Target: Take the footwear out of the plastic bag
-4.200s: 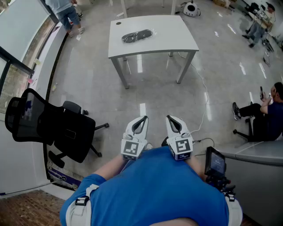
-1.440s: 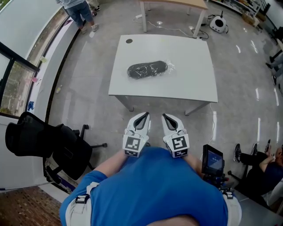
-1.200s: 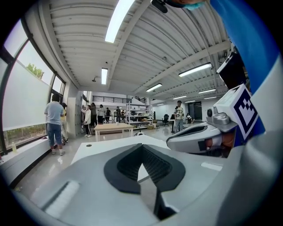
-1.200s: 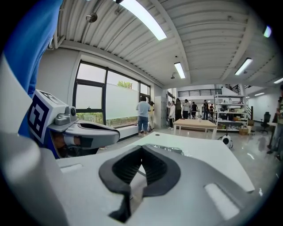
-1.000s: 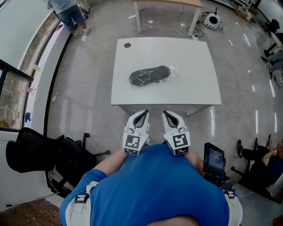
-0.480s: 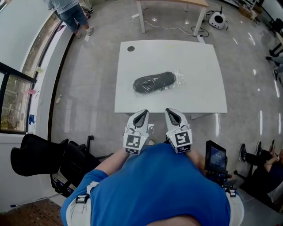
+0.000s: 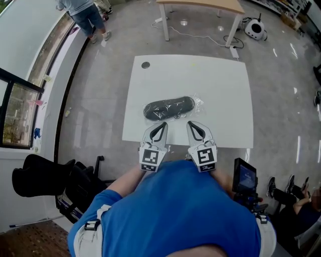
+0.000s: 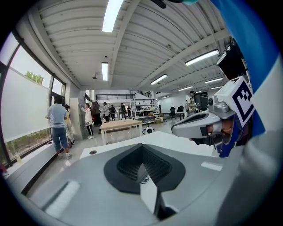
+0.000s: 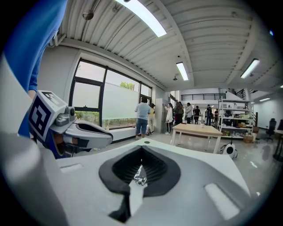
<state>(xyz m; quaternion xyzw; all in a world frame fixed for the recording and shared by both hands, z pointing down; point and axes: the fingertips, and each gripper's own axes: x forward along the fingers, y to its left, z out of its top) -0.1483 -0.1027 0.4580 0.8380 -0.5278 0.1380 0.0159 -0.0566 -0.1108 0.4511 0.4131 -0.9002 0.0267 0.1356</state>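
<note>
A black piece of footwear inside a clear plastic bag (image 7: 169,108) lies across the near half of a white table (image 7: 220,90). Both grippers are held side by side at the table's near edge, just short of the bag and pointing at it. My left gripper (image 7: 162,124) is shut with nothing in it, and its tip is close to the bag's near side. My right gripper (image 7: 191,123) is also shut and empty, below the bag's crinkled right end. In the left gripper view the jaws (image 8: 142,164) are pressed together; the right gripper view shows the same (image 9: 139,170).
A black office chair (image 7: 47,180) stands at the left, beside a window wall. A wooden table (image 7: 200,5) and a round white device (image 7: 256,29) are beyond the white table. A person (image 7: 83,12) stands far left. A small screen (image 7: 244,179) is at my right side.
The white table and the bagged footwear have come much closer. The grippers, earlier over bare floor, now reach the table's near edge. Both stayed shut.
</note>
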